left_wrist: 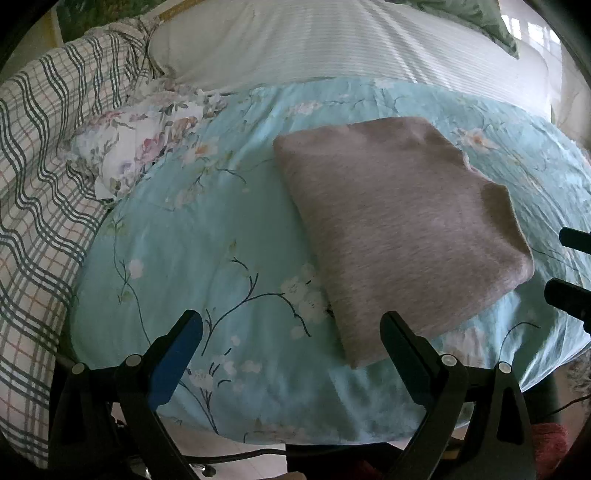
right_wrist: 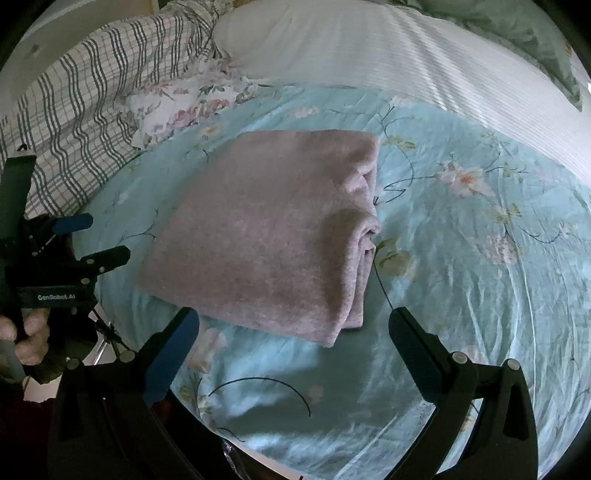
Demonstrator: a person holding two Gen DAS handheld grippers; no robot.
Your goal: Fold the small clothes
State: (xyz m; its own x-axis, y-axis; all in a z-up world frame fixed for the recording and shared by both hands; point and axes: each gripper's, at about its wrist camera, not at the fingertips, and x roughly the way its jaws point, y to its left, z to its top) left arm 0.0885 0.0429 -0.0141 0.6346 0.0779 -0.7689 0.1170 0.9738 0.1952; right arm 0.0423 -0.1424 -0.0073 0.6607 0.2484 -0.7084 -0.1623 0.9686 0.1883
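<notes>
A folded mauve-grey knit garment (left_wrist: 402, 229) lies flat on the light blue floral bedsheet (left_wrist: 207, 236); it also shows in the right wrist view (right_wrist: 269, 236), with its stacked folded edges facing right. My left gripper (left_wrist: 291, 325) is open and empty, held above the sheet just in front of the garment's near left corner. My right gripper (right_wrist: 293, 321) is open and empty, its fingers spread on either side of the garment's near corner, just in front of it. The left gripper (right_wrist: 92, 238) also appears at the left edge of the right wrist view, held by a hand.
A checked quilt (left_wrist: 40, 184) lies bunched along the left. A floral cloth (left_wrist: 140, 144) sits beside it. A white striped pillow (left_wrist: 295, 40) lies behind the sheet. A green pillow (right_wrist: 517, 33) is at the far right. The bed's front edge is just below the grippers.
</notes>
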